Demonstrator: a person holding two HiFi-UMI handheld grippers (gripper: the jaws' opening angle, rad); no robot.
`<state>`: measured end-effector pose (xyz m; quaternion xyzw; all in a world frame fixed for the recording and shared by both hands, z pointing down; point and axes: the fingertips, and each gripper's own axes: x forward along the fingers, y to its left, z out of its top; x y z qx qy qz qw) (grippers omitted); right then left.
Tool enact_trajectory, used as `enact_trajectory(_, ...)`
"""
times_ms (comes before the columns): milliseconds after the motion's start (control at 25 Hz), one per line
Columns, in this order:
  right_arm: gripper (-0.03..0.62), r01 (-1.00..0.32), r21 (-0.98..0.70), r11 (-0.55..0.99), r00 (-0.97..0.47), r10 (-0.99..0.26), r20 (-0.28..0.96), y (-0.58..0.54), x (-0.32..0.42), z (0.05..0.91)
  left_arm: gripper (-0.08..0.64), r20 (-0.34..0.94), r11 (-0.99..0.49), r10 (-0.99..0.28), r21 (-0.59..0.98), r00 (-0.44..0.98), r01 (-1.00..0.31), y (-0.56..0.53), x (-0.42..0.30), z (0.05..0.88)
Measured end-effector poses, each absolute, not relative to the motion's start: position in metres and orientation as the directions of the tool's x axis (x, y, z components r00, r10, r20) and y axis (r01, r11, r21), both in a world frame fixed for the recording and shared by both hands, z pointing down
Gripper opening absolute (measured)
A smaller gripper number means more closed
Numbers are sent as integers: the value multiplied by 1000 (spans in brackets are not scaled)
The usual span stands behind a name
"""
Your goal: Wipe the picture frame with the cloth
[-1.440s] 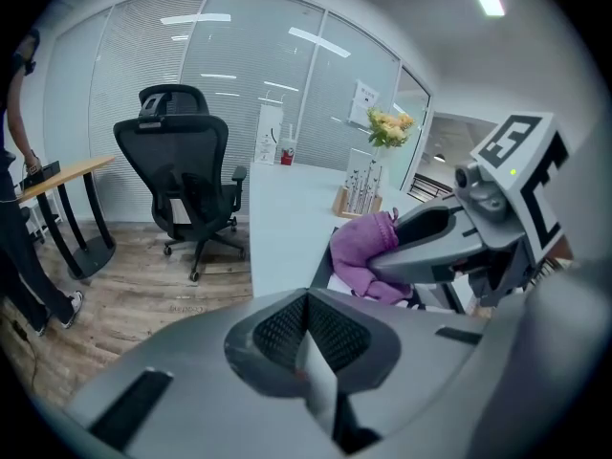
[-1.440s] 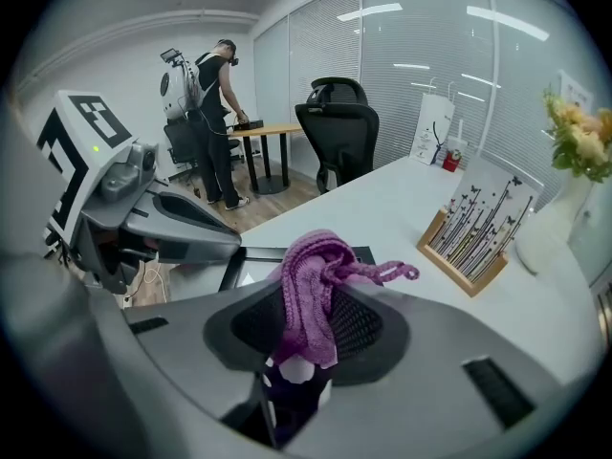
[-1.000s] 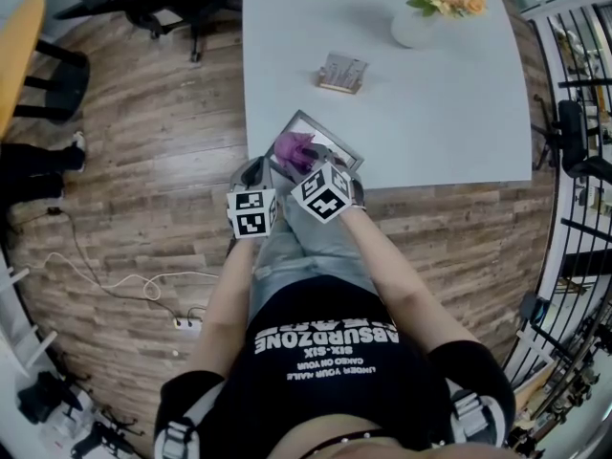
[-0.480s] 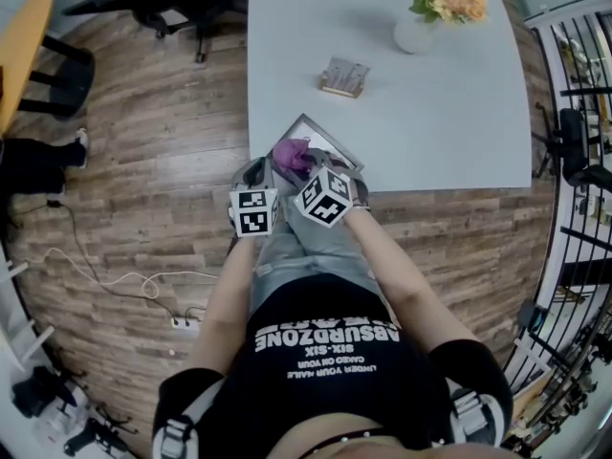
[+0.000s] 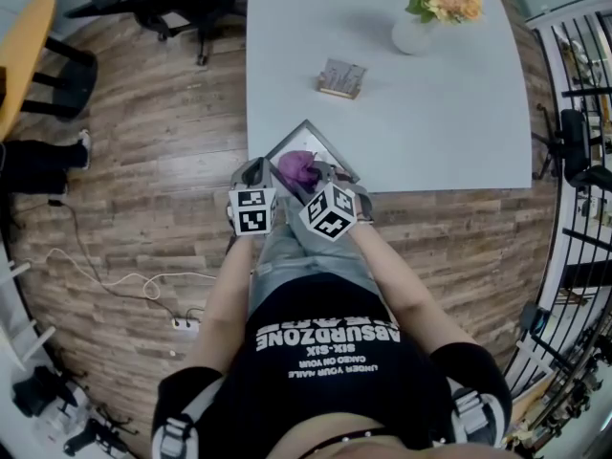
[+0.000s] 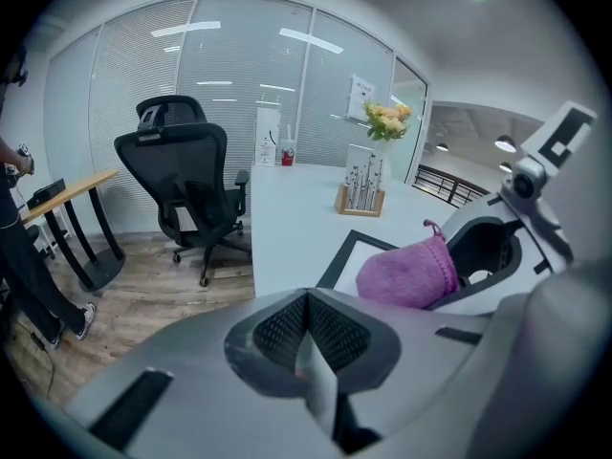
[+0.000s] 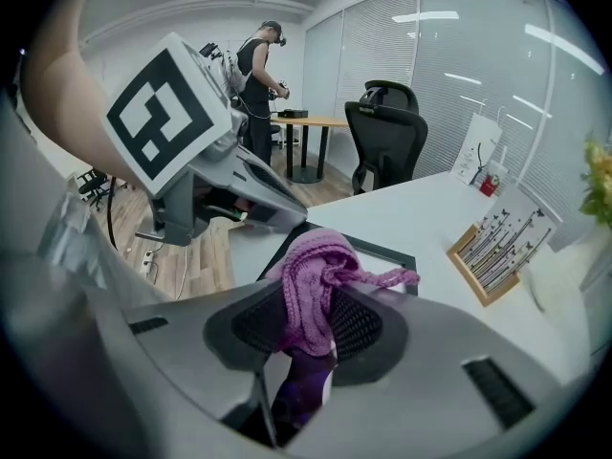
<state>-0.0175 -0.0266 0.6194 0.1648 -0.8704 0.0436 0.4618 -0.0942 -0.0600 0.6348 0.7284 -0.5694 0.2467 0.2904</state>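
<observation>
Right gripper (image 7: pixel 306 325), jaws pinching my cloth (image 7: pixel 314 273) over the picture frame (image 7: pixel 385 251) (wiping probably unfinished); left gripper (image 6: pixel 306 340), jaws closed together.

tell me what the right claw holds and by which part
The right claw pinches the purple cloth by a bunched fold; its free end sticks out ahead.

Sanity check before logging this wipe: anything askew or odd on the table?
Only the picture frame: it lies diagonally at the table's near-left corner, not square to its edges. The cloth is bunched in the right gripper.
</observation>
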Motion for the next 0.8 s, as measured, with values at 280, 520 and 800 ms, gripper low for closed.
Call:
enact_trajectory(280, 127, -342, 62, 938, -515, -242, 822, -16, -5, 619, 15, 696, -186, -681, 134, 226, -973, -60, -94, 635)
enact_trajectory(520, 127, -355, 76, 932, -526, -267, 807, -20, -2, 619, 14, 697, -184, -680, 136, 226, -973, -60, -93, 635)
enact_trajectory(800, 127, -404, 87, 910, -499, -299, 813, -33, 10, 620, 14, 697, -188, -680, 132, 226, -973, -60, -94, 636)
